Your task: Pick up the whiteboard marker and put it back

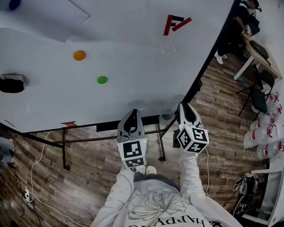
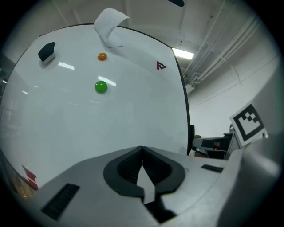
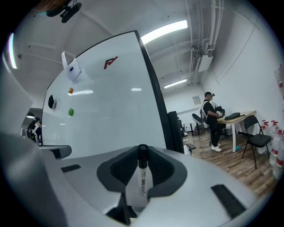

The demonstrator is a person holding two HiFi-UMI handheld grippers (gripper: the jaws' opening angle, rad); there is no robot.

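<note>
At the left edge of the whiteboard (image 1: 130, 64) sits a black block, probably an eraser (image 1: 10, 83). Rightward come an orange magnet (image 1: 79, 55) and a green magnet (image 1: 102, 80). In front of the board, the left gripper (image 2: 142, 150) has its jaws pressed together with nothing between them. Just beside it, the right gripper (image 3: 143, 153) clamps the whiteboard marker (image 3: 142, 179), black cap pointing forward. Far right, a person (image 1: 241, 21) stands at a desk (image 1: 262, 58)
</note>
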